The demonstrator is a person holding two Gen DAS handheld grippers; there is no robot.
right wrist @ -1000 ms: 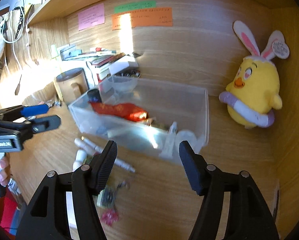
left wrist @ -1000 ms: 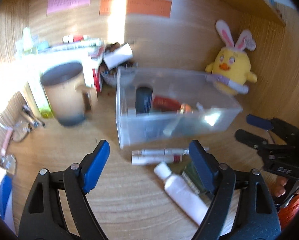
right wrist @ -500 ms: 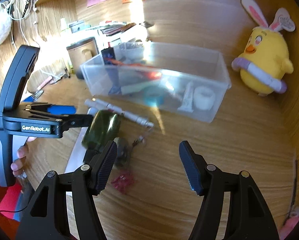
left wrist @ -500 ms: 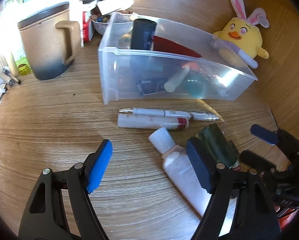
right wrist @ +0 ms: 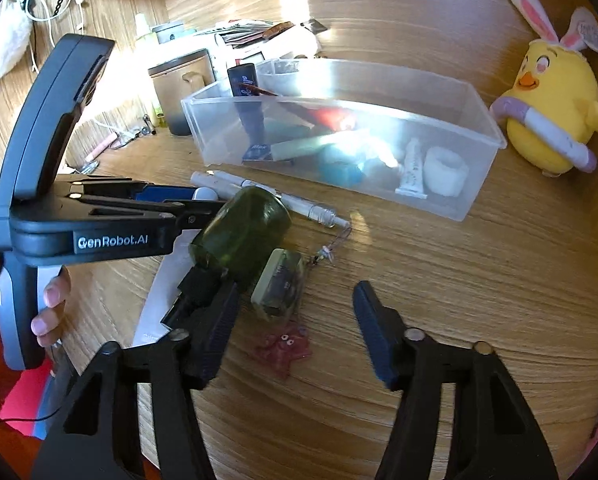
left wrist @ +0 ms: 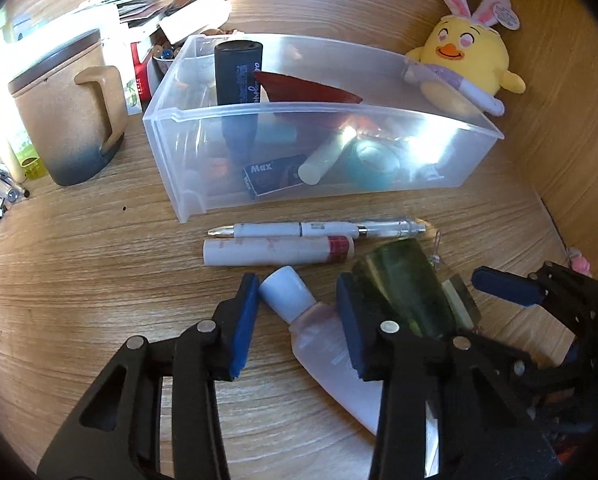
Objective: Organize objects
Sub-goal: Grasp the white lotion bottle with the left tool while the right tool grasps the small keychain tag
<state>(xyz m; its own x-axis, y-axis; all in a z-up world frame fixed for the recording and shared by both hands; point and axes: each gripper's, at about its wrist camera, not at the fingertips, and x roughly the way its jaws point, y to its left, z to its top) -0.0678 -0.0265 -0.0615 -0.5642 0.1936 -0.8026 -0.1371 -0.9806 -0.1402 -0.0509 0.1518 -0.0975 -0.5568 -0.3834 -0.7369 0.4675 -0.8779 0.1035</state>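
Left gripper (left wrist: 297,322) low over the desk (left wrist: 99,280), fingers apart, straddling the capped neck of the white tube (left wrist: 323,340), not clamped. Pen (left wrist: 315,229) and marker (left wrist: 279,251) lie just beyond, in front of the clear bin (left wrist: 379,110). Right gripper (right wrist: 295,334): fingers wide apart, beside the green bottle (right wrist: 243,236), nothing held.

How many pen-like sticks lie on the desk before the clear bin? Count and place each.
2. The white pen lies nearest the clear bin; the red-banded white stick lies alongside, nearer the left hand-held gripper. The green bottle may hide more.
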